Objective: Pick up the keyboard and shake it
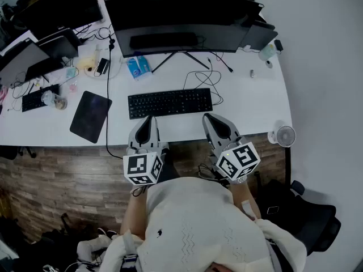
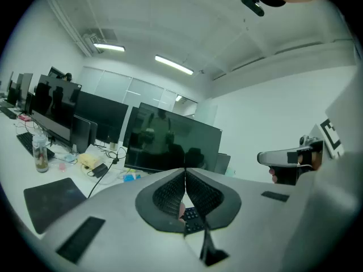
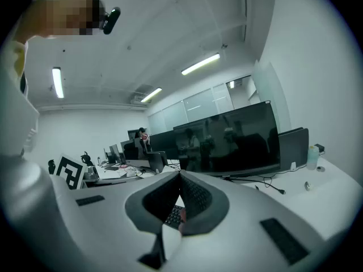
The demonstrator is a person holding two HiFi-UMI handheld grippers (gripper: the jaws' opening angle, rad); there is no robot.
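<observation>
A black keyboard (image 1: 169, 102) lies flat on the white desk (image 1: 249, 101) in front of a wide dark monitor (image 1: 181, 21). My left gripper (image 1: 148, 119) is shut with nothing in it, its tips just short of the keyboard's near left edge. My right gripper (image 1: 209, 118) is shut and empty too, just short of the keyboard's near right corner. A few keys of the keyboard (image 2: 191, 219) peek through below the touching jaws of the left gripper (image 2: 185, 171). The right gripper view shows the same past the right gripper (image 3: 180, 177): a strip of keyboard (image 3: 173, 214).
A black mouse pad (image 1: 90, 115) lies left of the keyboard, with a cable (image 1: 107, 95) running off the desk beside it. Loose cables (image 1: 207, 79) sit behind the keyboard. A small white fan (image 1: 283, 135) stands by the desk's right corner. More monitors (image 1: 54, 10) and clutter fill the left.
</observation>
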